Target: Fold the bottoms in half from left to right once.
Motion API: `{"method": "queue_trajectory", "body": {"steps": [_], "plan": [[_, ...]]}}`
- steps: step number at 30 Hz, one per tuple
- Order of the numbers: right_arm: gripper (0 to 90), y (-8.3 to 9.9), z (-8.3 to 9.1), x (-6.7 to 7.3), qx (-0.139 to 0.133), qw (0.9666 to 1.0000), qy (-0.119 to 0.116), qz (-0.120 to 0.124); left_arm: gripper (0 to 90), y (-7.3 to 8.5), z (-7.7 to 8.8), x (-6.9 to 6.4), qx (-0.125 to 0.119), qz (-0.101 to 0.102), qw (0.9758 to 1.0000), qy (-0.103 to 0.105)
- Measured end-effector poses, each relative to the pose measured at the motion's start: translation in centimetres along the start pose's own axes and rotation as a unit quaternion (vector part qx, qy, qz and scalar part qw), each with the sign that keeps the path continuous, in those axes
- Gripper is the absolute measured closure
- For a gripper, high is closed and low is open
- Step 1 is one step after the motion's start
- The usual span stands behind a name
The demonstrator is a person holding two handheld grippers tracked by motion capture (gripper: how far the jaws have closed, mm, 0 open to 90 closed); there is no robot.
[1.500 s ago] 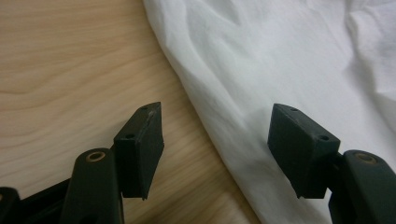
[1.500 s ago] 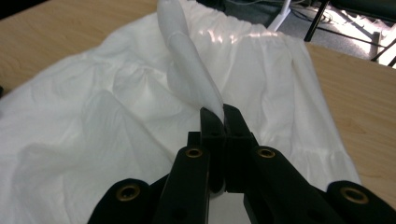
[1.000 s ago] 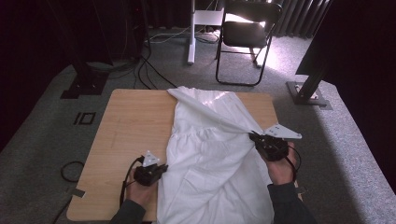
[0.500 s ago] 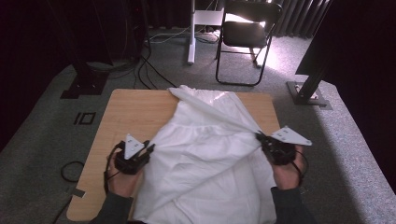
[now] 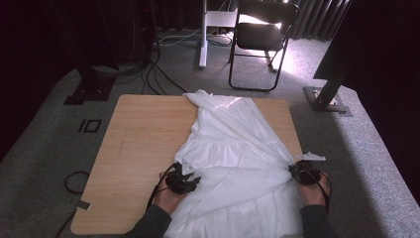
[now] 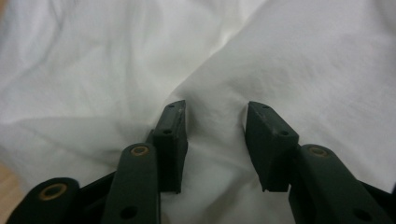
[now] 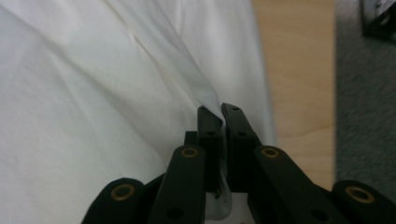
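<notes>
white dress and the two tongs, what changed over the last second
The left tongs swung out to the left, spreading the white dress wide, then came back in toward the middle, and now stand open over the cloth, their grip let go. The dress has narrowed again on that side. The right tongs stayed shut on the dress's right edge near the table edge.

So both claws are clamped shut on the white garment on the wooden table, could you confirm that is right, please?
Not quite: only the right claw is shut on the white garment. The left gripper view shows the left claw open, jaws apart over the cloth. The garment does lie on the wooden table.
</notes>
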State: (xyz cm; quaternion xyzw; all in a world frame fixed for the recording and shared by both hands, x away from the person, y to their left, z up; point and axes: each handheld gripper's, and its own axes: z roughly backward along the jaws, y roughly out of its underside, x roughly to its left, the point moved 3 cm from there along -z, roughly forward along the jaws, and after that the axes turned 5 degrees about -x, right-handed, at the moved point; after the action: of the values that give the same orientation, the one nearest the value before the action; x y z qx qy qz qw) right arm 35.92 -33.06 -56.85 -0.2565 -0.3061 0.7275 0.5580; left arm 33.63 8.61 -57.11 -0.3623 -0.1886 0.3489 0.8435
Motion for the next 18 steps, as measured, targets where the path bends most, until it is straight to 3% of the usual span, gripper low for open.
{"method": "queue_trajectory", "body": {"steps": [2, 4, 7, 10, 11, 12, 13, 15, 17, 18], "plan": [[87.1, 0.3, -0.5, 0.1, 0.001, 1.0000, -0.005, -0.008, 64.7, 0.0, 0.0, 0.7, -0.003, 0.017, 0.9999, -0.001], [87.3, 0.1, -0.7, 0.4, 0.003, 0.9999, -0.011, -0.012, 67.2, 0.0, -0.1, 1.5, 0.000, 0.013, 0.9998, -0.013], [87.4, -0.5, -1.3, 1.5, 0.000, 0.9991, -0.039, -0.020, 72.3, 0.0, -0.1, 3.3, 0.000, 0.019, 0.9992, -0.036], [87.4, -0.9, -1.6, 2.6, 0.000, 0.9987, -0.050, -0.010, 73.0, 0.2, 0.0, 5.7, 0.007, 0.020, 0.9973, -0.070], [87.4, -0.9, -1.6, 2.6, 0.000, 0.9987, -0.050, -0.010, 73.0, 0.2, 0.0, 5.7, 0.007, 0.020, 0.9973, -0.070], [87.3, -1.2, -1.9, 3.3, 0.000, 0.9983, -0.058, -0.005, 73.0, 0.3, 0.2, 7.8, 0.013, 0.023, 0.9953, -0.093], [87.2, -1.9, -2.6, 4.8, 0.000, 0.9972, -0.075, 0.006, 73.3, 0.4, 0.3, 8.8, 0.015, 0.027, 0.9941, -0.104], [87.1, -2.8, -3.5, 6.3, -0.003, 0.9959, -0.089, 0.017, 73.5, 0.5, 0.4, 10.7, 0.021, 0.036, 0.9910, -0.127], [86.9, -3.6, -4.3, 7.3, -0.006, 0.9953, -0.094, 0.021, 73.7, 0.6, 0.5, 11.9, 0.021, 0.055, 0.9900, -0.128], [86.5, -4.1, -4.7, 7.6, -0.007, 0.9954, -0.092, 0.022, 73.7, 0.7, 0.5, 12.4, 0.017, 0.068, 0.9904, -0.119]]}}
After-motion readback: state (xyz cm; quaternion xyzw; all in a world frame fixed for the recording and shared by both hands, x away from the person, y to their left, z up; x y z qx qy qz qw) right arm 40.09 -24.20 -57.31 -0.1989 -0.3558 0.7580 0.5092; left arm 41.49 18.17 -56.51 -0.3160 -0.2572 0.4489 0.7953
